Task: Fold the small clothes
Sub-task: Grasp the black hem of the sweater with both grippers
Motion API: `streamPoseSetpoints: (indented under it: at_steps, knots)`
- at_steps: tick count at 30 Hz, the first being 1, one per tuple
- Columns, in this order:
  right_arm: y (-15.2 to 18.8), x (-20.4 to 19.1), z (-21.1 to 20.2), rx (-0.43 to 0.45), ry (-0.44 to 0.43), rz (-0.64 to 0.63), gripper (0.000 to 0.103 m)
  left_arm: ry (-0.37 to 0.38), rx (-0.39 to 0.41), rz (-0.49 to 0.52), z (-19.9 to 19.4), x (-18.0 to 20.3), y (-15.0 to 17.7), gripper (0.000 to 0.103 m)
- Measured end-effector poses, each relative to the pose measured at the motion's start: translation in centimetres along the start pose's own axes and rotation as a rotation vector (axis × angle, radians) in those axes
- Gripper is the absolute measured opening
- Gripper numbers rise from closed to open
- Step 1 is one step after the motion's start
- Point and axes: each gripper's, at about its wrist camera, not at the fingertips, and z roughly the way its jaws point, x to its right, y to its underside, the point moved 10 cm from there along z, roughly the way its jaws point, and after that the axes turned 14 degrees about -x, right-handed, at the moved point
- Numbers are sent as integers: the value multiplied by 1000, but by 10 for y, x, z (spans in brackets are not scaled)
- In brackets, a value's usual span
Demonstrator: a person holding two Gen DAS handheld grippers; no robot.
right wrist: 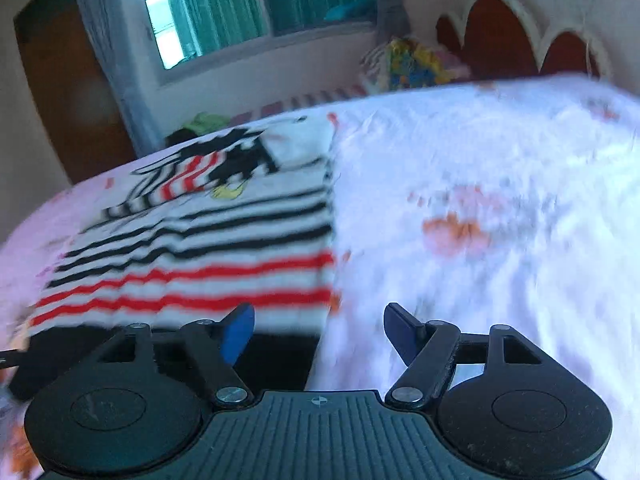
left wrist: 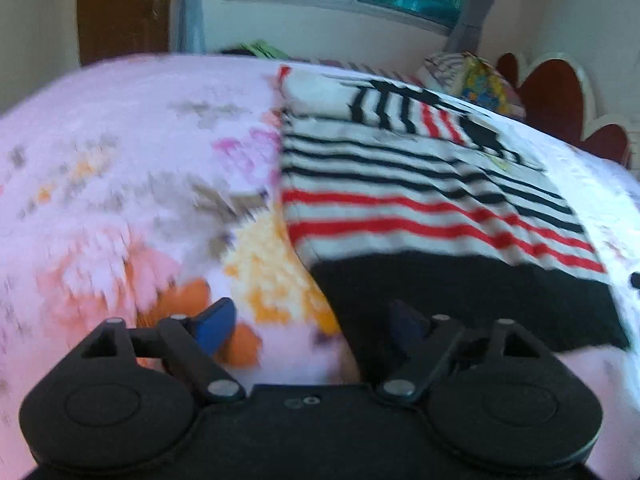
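Observation:
A small striped garment [left wrist: 420,192] lies flat on the bed: white with black stripes, red stripes and a black bottom band [left wrist: 472,300]. It also shows in the right wrist view [right wrist: 208,248]. My left gripper [left wrist: 310,326] is open and empty, low over the garment's near left corner. My right gripper [right wrist: 320,334] is open and empty, low over the garment's near right corner, with its left finger [right wrist: 236,336] above the black band. Both views are motion-blurred.
The bed has a pale floral cover [left wrist: 120,184], also in the right wrist view [right wrist: 500,208]. A pile of colourful cloth [left wrist: 476,76] lies by the red headboard [left wrist: 560,92]. Green clothes [right wrist: 204,122] sit at the far edge under the window [right wrist: 248,8].

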Motion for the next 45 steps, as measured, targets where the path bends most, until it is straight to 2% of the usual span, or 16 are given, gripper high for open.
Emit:
streamPoseSetpoints:
  at_steps: [6,10,16,20,21,22,24,26,28,30,32,36,37,40,42,45]
  knots:
    - [22,3,-5,-68,-136,121,56,202,-29,-158,4,5,14,65]
    - [28,12,8,-124,-216,224,53,408,-63,-222,15,14,8,56]
    - [18,7,20,-182,-318,263,53,502,-52,-306,31,15,-3,55]
    - [10,2,29,-186,-349,281,51,513,-56,-322,37,17,-10,48]
    - [9,0,31,-192,-360,289,47,511,-58,-322,38,19,-11,46]
    - [9,-4,33,-204,-371,284,32,513,-60,-320,38,20,-12,45]
    - [14,-12,39,-242,-398,268,19,498,-62,-303,37,22,-11,42]
    - [19,-16,43,-252,-381,233,13,469,-60,-269,38,22,-9,35]
    - [19,-13,43,-245,-374,251,7,440,-66,-256,40,17,-8,21]
    - [17,-12,40,-228,-372,250,6,436,-78,-266,41,8,-6,9]
    - [12,-14,29,-197,-372,219,6,444,-62,-270,34,4,-7,8]
    - [2,-15,-12,-72,-415,149,5,455,91,-246,-4,-1,-9,8]
    - [6,-10,-12,-75,-396,148,5,435,91,-263,-2,-8,-5,8]
    - [30,8,24,-212,-289,169,5,409,-6,-306,28,-13,7,8]
    - [29,8,24,-188,-321,199,5,415,2,-315,31,-11,7,8]
    - [26,-1,21,-175,-305,160,5,421,-3,-315,31,-11,6,8]
